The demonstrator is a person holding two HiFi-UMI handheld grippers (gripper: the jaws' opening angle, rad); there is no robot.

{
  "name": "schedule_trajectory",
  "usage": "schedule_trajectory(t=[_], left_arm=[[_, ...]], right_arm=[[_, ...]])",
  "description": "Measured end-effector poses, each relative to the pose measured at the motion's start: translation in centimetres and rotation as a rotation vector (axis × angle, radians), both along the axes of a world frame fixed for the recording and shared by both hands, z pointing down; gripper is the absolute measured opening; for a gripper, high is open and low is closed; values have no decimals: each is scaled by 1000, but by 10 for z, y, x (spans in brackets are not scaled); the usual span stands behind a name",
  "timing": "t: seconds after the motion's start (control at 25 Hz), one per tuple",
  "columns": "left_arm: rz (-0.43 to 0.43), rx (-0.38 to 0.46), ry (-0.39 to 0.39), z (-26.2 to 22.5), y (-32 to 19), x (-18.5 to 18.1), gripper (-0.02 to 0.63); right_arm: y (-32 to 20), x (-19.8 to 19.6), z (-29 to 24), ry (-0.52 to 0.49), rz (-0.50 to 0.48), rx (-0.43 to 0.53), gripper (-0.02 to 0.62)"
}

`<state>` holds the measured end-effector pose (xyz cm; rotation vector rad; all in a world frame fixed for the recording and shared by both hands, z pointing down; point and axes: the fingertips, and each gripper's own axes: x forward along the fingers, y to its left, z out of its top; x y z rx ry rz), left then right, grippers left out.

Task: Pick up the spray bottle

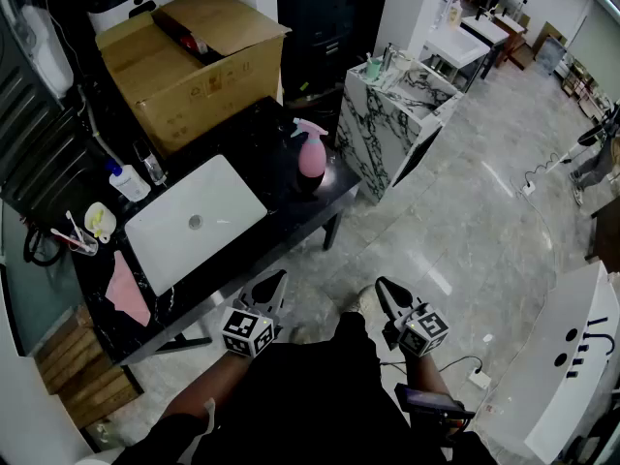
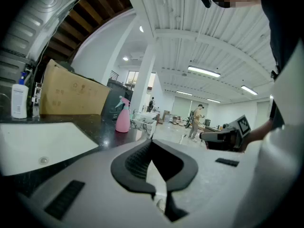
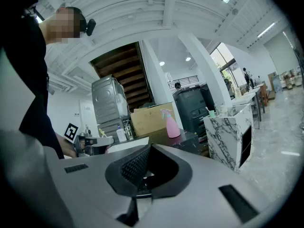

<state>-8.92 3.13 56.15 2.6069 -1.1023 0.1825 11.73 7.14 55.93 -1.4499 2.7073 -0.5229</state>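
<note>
The pink spray bottle [image 1: 310,151] stands upright on the black table [image 1: 262,134], near its right end. It also shows in the left gripper view as a spray bottle [image 2: 123,118] far ahead on the left, and in the right gripper view as a spray bottle [image 3: 171,123] beyond the jaws. My left gripper [image 1: 279,277] hangs in front of the table's near edge, shut and holding nothing. My right gripper [image 1: 381,284] hovers over the floor to its right, also shut and empty. Both are well short of the bottle.
A white sink basin [image 1: 194,223] is set in the table left of the bottle. A cardboard box [image 1: 189,61] stands behind it. A marble-patterned cabinet [image 1: 387,124] sits just right of the table. A white bottle [image 1: 128,182] and pink cloth [image 1: 126,289] lie at the left.
</note>
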Motion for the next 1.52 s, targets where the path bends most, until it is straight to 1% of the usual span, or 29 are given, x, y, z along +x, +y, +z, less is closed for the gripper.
schedule_trajectory(t=[0.2,0.44,0.64,0.88,1.16,1.28,1.44,1.52], left_arm=[[29,-2,-1,-3,15,3,8],[21,-11,2,0,23,-1,8],[17,-11,3,1,26,-2,8],[10,-13,4,2,25,-2,8],[0,8,3,-9,22,7,8],[-3,29,0,-15,15,12,8],[-38,20,-25,-11,6,12,8],[-50,19,-25,-13,1,16,8]], right_arm=[[12,0,0,1,18,4,26],[17,-2,5,16,30,-3,26],[18,0,0,-12,36,4,26],[15,2,-1,-8,40,7,26],[8,11,-4,-10,37,2,26],[-3,19,-8,-8,35,11,26],[-18,24,-8,-17,16,12,26],[-28,28,-10,-14,5,18,26]])
